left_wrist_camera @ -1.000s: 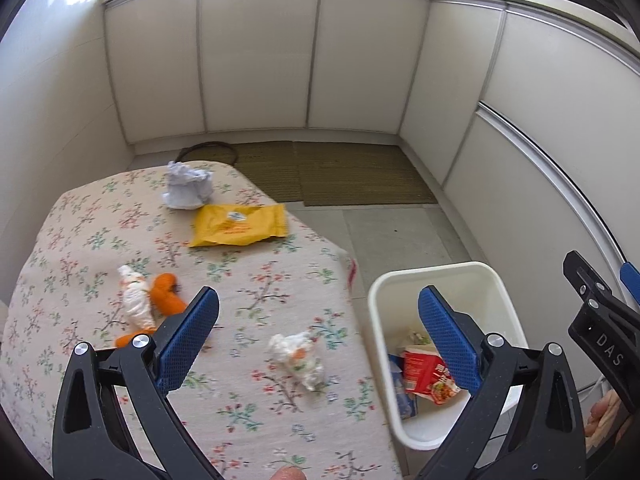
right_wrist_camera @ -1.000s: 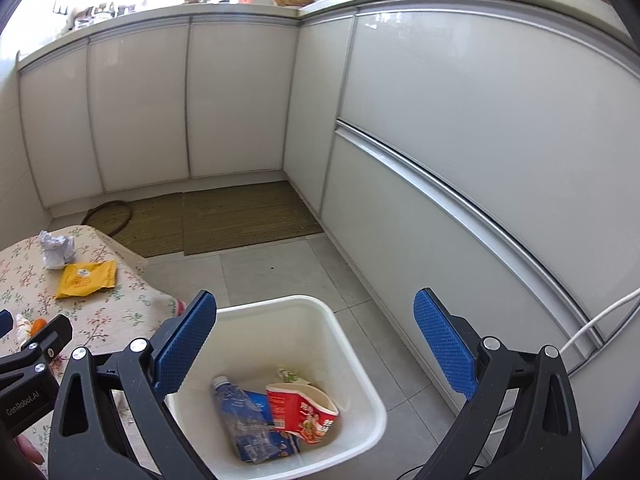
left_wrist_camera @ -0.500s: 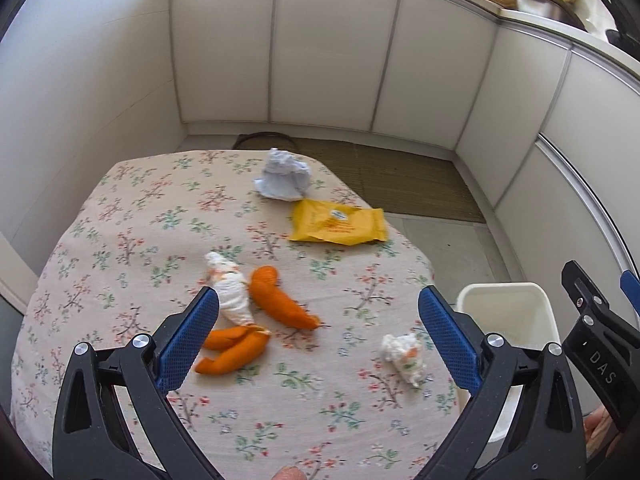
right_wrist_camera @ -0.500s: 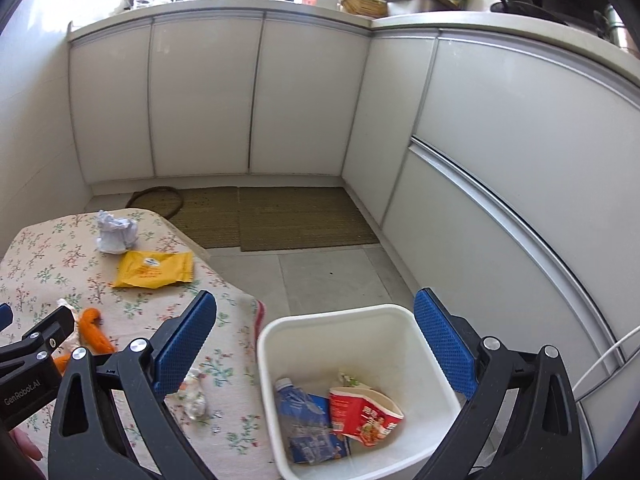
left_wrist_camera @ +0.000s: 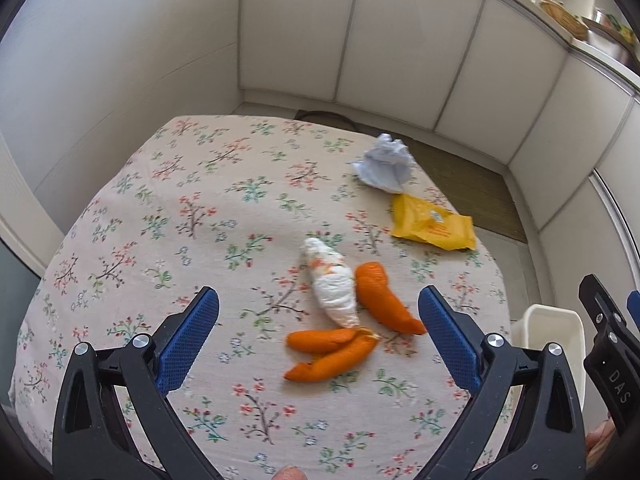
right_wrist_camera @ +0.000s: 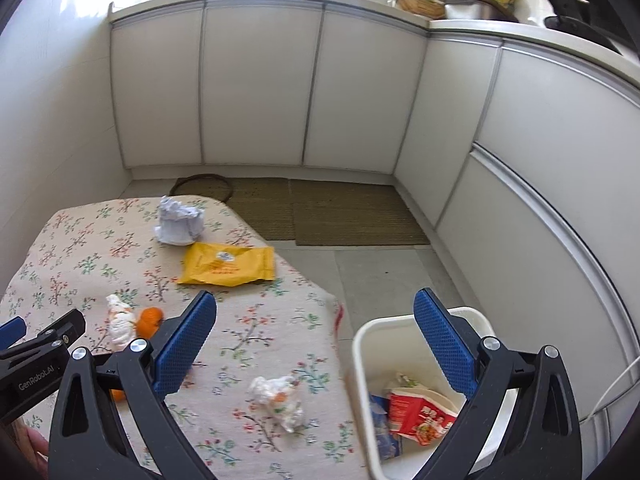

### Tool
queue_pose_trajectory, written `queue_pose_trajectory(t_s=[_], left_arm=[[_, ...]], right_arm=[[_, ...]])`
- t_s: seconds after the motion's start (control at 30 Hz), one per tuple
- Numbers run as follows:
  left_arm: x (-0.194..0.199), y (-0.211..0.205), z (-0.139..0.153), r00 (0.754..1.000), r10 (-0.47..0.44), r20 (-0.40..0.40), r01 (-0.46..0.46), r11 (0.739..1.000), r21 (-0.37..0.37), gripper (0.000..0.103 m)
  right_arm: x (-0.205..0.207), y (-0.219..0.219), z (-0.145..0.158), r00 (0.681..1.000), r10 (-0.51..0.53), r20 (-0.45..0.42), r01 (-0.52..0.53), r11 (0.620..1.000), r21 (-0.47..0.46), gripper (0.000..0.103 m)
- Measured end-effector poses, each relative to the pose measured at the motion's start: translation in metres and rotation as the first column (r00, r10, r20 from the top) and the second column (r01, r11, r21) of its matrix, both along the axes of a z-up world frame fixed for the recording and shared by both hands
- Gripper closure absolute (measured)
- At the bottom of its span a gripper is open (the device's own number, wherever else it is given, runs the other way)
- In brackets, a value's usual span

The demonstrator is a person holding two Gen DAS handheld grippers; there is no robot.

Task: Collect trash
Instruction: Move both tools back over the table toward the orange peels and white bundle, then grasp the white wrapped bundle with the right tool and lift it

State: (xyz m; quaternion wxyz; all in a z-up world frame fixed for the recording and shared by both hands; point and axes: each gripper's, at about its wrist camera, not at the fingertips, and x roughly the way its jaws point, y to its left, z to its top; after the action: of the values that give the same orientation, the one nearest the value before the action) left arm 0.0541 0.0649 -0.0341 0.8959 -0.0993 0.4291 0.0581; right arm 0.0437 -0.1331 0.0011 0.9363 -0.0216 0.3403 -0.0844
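Note:
Orange peel pieces (left_wrist_camera: 332, 354) and a crumpled white tissue (left_wrist_camera: 332, 286) lie on the floral tablecloth (left_wrist_camera: 180, 220), just ahead of my open, empty left gripper (left_wrist_camera: 318, 320). A yellow wrapper (left_wrist_camera: 432, 228) and a crumpled pale paper ball (left_wrist_camera: 386, 164) lie farther back. In the right wrist view my open, empty right gripper (right_wrist_camera: 314, 328) hovers over the table's right edge. Below it lies a small crumpled plastic wad (right_wrist_camera: 278, 398). The white bin (right_wrist_camera: 404, 322) on the floor holds a red cup package (right_wrist_camera: 420, 414).
White cabinets (right_wrist_camera: 260, 88) run along the back and right. Brown mats (right_wrist_camera: 352, 212) lie on the tiled floor beyond the table. The bin's rim (left_wrist_camera: 552, 320) shows at the right of the left wrist view, beside the right gripper's body (left_wrist_camera: 612, 360).
Both grippers have swung left from the bin toward the table. The left one now faces the orange peels and tissue; the right one now sees the table's edge and the plastic wad.

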Motion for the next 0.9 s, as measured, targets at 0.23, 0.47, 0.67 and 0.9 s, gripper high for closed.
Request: queue_pose_trajectory(t_s=[0.23, 0.47, 0.67, 0.9], left_arm=[[-0.003, 0.049, -0.009, 0.995, 0.100, -0.031, -0.101, 0.995, -0.029, 0.007], [-0.015, 0.091, -0.006, 0.983, 0.179, -0.042, -0.182, 0.980, -0.080, 0.007], [-0.024, 0.112, 0.003, 0.976, 0.216, -0.025, -0.217, 0.972, -0.094, 0.007], [-0.025, 0.128, 0.003, 0.971, 0.237, -0.035, -0.240, 0.964, -0.113, 0.007]], right_arm=[[0.022, 0.044, -0.023, 0.987, 0.123, -0.100, -0.122, 0.992, 0.024, 0.007], [0.046, 0.095, -0.041, 0.948, 0.277, -0.155, -0.275, 0.961, 0.034, 0.007], [0.061, 0.135, -0.056, 0.899, 0.395, -0.190, -0.392, 0.918, 0.056, 0.007], [0.075, 0.181, -0.094, 0.804, 0.514, -0.299, -0.526, 0.849, 0.043, 0.027]])
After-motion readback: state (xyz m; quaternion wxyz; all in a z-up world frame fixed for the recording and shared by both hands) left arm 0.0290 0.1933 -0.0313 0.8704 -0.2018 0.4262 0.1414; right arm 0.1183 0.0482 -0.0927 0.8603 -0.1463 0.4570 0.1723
